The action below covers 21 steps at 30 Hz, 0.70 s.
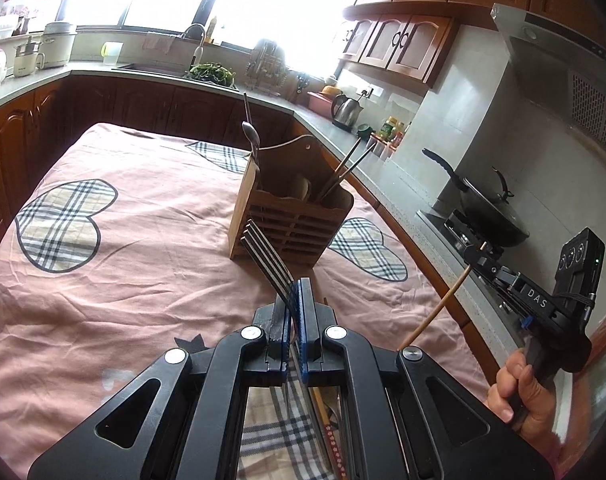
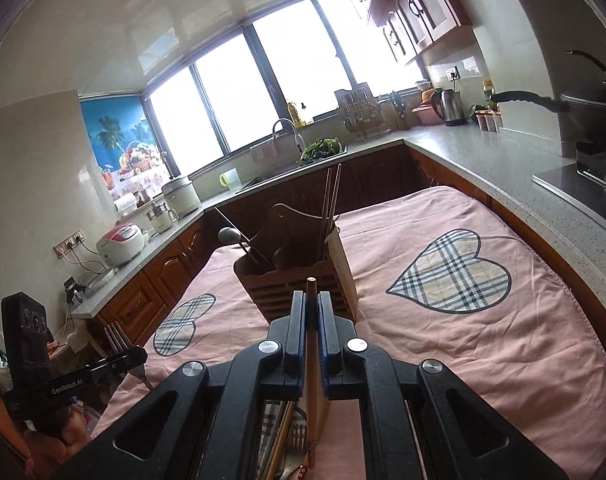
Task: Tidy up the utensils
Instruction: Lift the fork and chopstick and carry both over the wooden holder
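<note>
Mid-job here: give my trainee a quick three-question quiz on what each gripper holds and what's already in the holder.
1. True or false: the left gripper is shut on a fork.
2. What does the right gripper hold? A) a spoon B) a wooden chopstick C) nothing
3. Fill in: the spoon stands in the wooden holder's ____ compartment, seen from the left wrist.

Key
1. True; the tines stick out past the closed pads.
2. B; the stick runs between the closed pads.
3. Left; a pair of chopsticks leans in the right one.
</note>
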Motion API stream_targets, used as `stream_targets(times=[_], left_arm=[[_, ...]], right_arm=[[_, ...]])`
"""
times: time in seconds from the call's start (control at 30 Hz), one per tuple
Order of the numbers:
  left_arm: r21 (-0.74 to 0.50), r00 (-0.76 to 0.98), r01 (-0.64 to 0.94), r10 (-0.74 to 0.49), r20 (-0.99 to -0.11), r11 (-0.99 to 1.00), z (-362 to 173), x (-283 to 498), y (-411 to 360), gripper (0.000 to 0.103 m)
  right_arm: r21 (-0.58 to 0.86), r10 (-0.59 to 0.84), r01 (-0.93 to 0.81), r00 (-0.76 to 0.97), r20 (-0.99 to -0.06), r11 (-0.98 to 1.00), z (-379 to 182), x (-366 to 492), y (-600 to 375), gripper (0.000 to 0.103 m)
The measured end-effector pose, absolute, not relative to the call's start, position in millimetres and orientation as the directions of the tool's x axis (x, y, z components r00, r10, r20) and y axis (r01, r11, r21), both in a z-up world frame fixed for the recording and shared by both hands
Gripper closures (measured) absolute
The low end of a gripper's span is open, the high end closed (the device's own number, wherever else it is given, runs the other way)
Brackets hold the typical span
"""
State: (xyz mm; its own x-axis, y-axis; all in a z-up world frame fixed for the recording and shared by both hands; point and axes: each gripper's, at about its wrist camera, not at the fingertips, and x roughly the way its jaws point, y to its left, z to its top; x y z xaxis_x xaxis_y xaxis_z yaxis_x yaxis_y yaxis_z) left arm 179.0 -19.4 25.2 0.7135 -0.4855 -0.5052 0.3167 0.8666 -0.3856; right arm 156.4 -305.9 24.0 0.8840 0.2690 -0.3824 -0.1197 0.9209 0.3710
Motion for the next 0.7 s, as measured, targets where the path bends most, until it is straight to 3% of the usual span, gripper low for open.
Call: stream_targets(times=[0.7], left_arm=[[-0.362, 0.789, 0.322, -0.459, -0.409, 0.875, 66.8, 222.0, -21.0, 0.101]], right_arm=[[0.36, 0.26, -0.149, 0.923, -0.284, 0.921, 61.0, 179.7, -307.9, 0.098]])
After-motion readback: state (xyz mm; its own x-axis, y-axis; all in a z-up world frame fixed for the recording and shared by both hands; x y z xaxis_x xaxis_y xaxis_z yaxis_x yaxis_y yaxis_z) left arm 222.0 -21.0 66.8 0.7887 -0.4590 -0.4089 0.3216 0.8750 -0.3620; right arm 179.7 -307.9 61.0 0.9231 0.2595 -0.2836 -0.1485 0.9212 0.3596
